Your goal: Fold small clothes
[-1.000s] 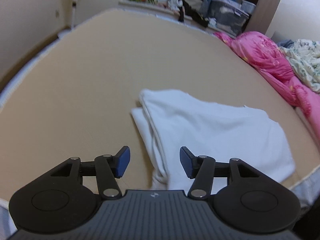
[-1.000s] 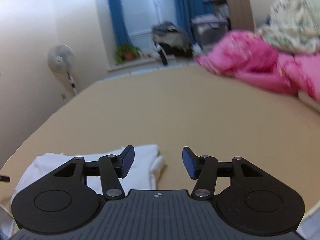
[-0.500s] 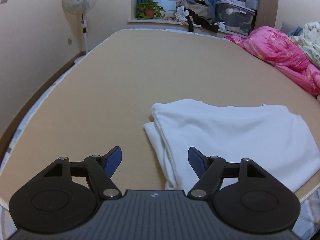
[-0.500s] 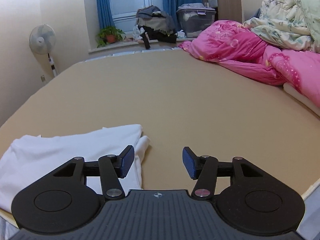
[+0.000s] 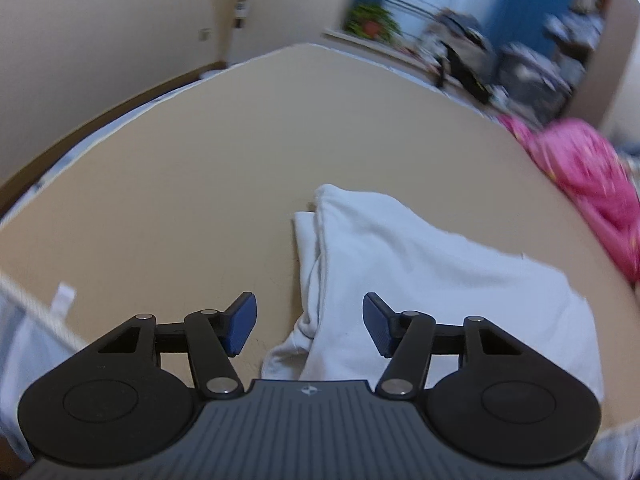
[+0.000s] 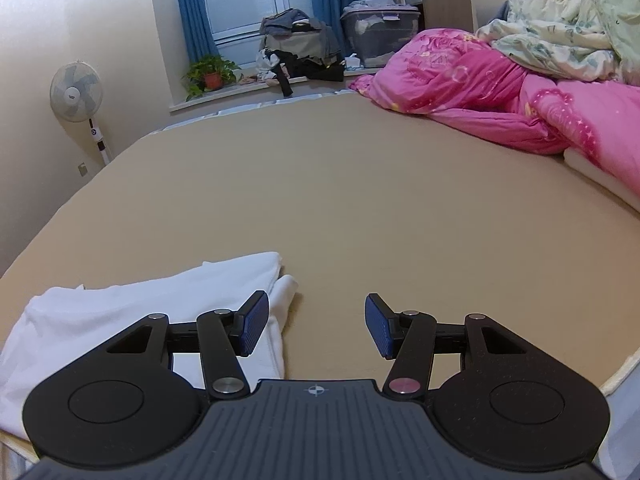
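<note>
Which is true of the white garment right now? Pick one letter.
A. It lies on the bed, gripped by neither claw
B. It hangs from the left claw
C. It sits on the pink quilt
A: the white garment lies on the tan bed, and both the left claw and the right claw are open and empty.

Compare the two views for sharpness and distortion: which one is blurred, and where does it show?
Left wrist view: motion blur smears the plant, window clutter and pink quilt, while the left tongs stay crisp; the white garment is only slightly soft. Right wrist view: sharp throughout, fan and plant clear. Both views bow the bed edge through fisheye distortion.
</note>
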{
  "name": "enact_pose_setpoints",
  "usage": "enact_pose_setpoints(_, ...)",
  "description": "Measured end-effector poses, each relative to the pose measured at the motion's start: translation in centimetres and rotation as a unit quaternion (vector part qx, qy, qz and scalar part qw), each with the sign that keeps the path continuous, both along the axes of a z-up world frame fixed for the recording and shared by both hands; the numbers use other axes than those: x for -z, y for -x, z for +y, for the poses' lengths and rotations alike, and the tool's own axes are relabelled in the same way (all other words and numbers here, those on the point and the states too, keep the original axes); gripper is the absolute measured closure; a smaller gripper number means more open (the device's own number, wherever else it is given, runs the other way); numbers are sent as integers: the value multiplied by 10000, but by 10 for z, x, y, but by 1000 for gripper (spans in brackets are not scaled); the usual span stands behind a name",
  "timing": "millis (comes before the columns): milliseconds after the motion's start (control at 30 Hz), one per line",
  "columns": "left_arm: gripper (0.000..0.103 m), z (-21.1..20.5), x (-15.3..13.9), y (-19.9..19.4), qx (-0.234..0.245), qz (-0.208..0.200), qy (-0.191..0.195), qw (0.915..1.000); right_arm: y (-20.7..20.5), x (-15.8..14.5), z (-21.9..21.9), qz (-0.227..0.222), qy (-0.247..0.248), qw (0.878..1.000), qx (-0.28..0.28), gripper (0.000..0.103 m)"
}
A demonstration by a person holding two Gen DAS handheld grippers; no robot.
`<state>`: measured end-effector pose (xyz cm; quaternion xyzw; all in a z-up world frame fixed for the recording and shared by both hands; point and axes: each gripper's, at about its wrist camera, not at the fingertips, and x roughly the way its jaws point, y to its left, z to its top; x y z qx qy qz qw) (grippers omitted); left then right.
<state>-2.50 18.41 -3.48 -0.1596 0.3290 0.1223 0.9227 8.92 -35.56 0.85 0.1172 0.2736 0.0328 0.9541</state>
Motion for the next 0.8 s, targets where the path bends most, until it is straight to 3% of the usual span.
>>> enact_pose_setpoints(133, 38, 13, 20, 22, -600, -220, 600, 9961, -1, -2, 2, -15, -100, 9999, -58, 48)
enact_pose_setpoints(200, 38, 21, 33, 30, -788, -82, 962, 9922, -2, -3, 1, -41, -148, 9998, -89, 47)
enact_pose_setpoints(400, 38, 35, 58, 31, -825, 277, 1813, 9796, -5, -3, 4, -13, -172, 9998, -125, 47)
enact_pose_setpoints(700, 36, 11, 65, 23, -541, 382, 1467, 9870, -6, -2, 10, 38, -87, 9998, -153, 47)
enact_pose_setpoints(800, 36, 8, 66, 22, -544, 399, 1525, 9860, -6, -2, 11, 64, -60, 9999, -144, 47)
